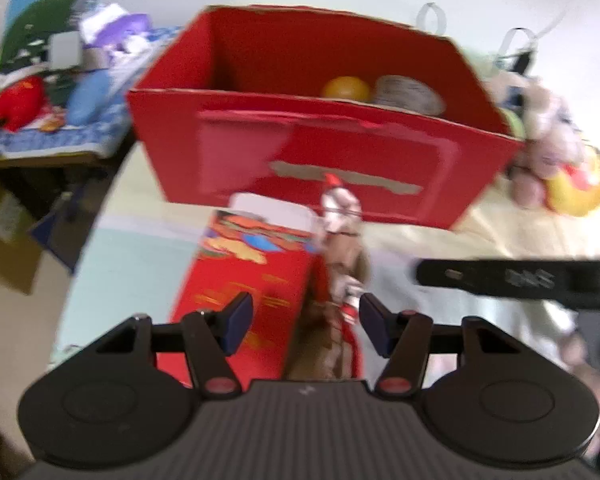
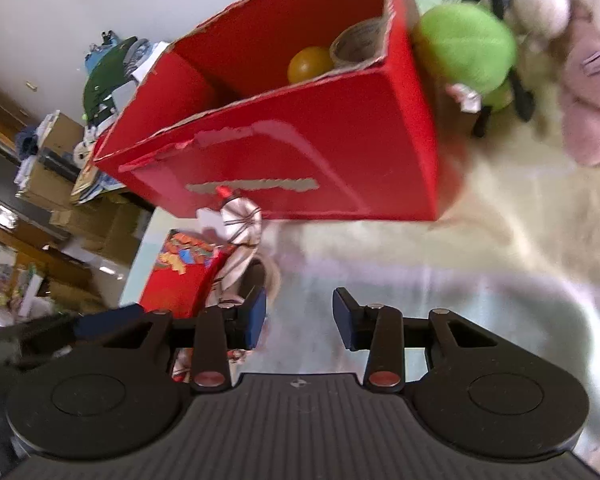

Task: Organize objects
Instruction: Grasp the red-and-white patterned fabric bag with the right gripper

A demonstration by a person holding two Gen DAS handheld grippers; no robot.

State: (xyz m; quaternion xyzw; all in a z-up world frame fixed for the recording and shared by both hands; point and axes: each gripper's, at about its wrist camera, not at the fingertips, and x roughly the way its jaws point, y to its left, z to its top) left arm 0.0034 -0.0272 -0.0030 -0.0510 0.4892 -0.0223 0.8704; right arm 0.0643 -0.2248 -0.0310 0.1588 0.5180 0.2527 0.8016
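A big red cardboard box stands open-topped on the pale cloth, with an orange ball and a tape roll inside. In front of it lies a small red printed carton, and a silver-and-red toy figure stands against its right side. My left gripper is open just above them, with the carton's right part and the figure between its fingers. My right gripper is open over bare cloth, with the figure just left of its left finger.
Plush toys crowd the right of the big box: a pink-and-white one, a yellow duck and a green one. A cluttered side table and cardboard boxes lie beyond the table's left edge.
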